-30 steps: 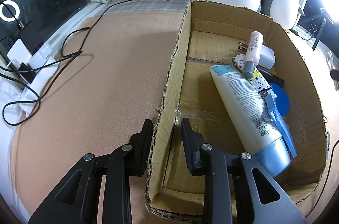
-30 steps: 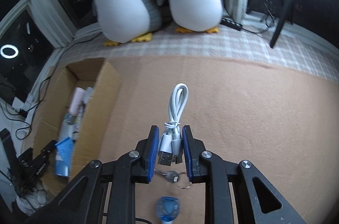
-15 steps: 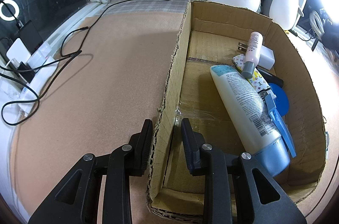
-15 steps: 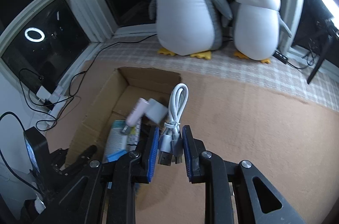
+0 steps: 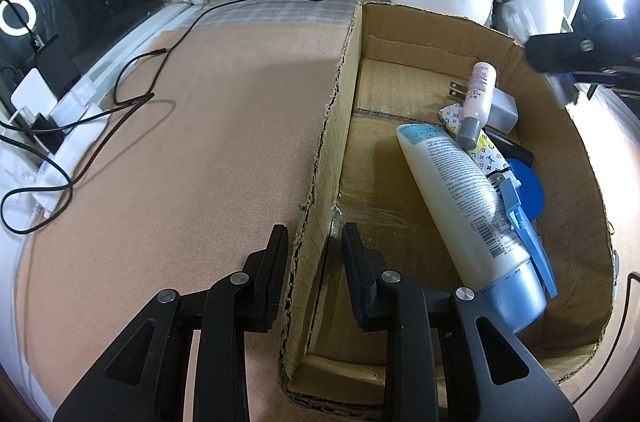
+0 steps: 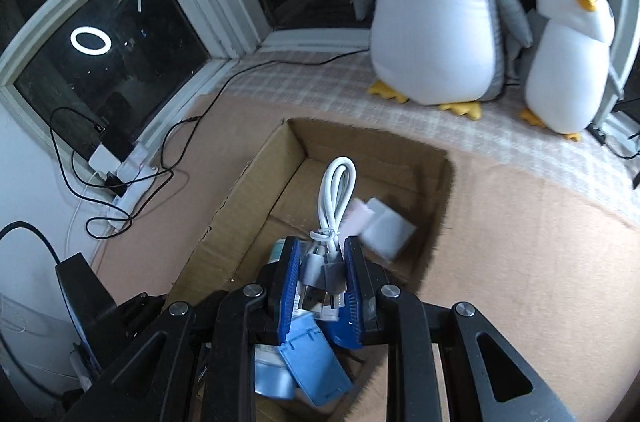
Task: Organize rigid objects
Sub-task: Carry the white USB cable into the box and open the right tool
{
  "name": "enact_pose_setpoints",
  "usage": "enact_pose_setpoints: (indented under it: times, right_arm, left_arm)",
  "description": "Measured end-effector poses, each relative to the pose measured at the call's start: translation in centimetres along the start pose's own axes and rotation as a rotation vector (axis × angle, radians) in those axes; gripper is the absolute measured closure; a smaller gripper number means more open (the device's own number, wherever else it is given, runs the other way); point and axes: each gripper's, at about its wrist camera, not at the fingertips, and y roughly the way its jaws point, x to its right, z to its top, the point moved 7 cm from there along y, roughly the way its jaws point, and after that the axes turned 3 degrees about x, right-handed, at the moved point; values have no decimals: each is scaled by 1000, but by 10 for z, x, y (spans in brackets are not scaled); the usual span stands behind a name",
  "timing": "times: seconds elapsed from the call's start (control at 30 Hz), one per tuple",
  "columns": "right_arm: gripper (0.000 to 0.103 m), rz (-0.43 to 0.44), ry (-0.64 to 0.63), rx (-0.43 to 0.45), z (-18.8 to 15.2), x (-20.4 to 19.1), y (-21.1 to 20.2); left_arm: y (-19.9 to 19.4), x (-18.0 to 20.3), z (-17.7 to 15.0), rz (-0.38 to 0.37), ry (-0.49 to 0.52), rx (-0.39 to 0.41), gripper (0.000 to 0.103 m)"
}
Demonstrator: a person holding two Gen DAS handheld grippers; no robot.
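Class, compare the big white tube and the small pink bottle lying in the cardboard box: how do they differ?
The white tube is much larger than the pink bottle. The tube has a light blue cap, the bottle a grey one. The tube lies on the box floor; the bottle rests on a white charger. Both lie on their sides, caps towards the camera.

Bottles (image 5: 460, 190) in box (image 5: 320, 158)

Left gripper (image 5: 314, 254): black angular arms, ribbed black pads, silver screws. Right gripper (image 6: 322, 274): same black arms, blue ribbed pads.
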Motion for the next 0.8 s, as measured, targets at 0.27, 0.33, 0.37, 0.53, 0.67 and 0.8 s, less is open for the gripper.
enact_pose_setpoints:
  times: [0.27,0.33,0.37,0.53,0.67,0.8]
  right_arm:
    - [83,23,-16,-49,-6,-15,24]
    - [83,24,-23,-55,-7,-18,27]
    - [83,26,-22,-57,-7,-19,28]
    - [73,47,-27,-68,-6,-23,33]
    - [41,42,-22,-41,-4,-22,28]
    - [41,38,-12,-36,-3,-18,24]
  left_arm:
    - [0,0,0,3,0,0,77]
    - [0,0,0,5,1,1,77]
    - [0,0,-1,5,1,1,77]
    - [0,0,-1,6,1,1,77]
    - [0,0,-1,5,0,1,77]
    - [0,0,-1,4,1,1,77]
